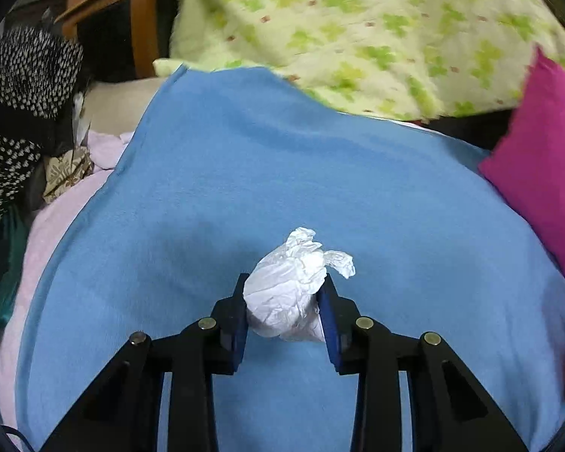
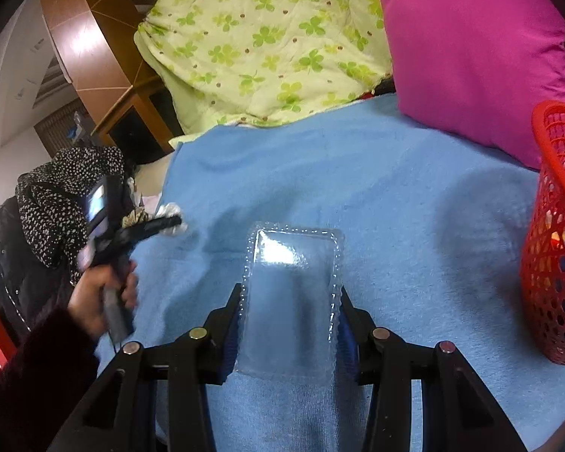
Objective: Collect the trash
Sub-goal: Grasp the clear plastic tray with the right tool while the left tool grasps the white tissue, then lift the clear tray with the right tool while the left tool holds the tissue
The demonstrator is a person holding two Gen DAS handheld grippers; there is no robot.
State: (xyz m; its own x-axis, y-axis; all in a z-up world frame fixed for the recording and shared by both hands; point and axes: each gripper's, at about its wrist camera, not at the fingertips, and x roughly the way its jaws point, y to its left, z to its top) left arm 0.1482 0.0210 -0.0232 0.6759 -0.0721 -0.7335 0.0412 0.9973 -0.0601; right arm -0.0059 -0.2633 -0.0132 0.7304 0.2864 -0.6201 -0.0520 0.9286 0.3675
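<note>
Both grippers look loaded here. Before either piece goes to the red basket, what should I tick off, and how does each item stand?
1. Left gripper closed on the crumpled white wrapper: ok, pads press both sides.
2. Right gripper closed on the clear plastic tray: ok, edges sit between the fingers.
3. Wrapper lifted off the blue blanket: cannot tell.
4. Red basket upright and beside the right gripper: ok.
5. Room left in the basket: cannot tell, only some contents show through the mesh.
6. Path from tray to basket: ok, bare blanket between.
</note>
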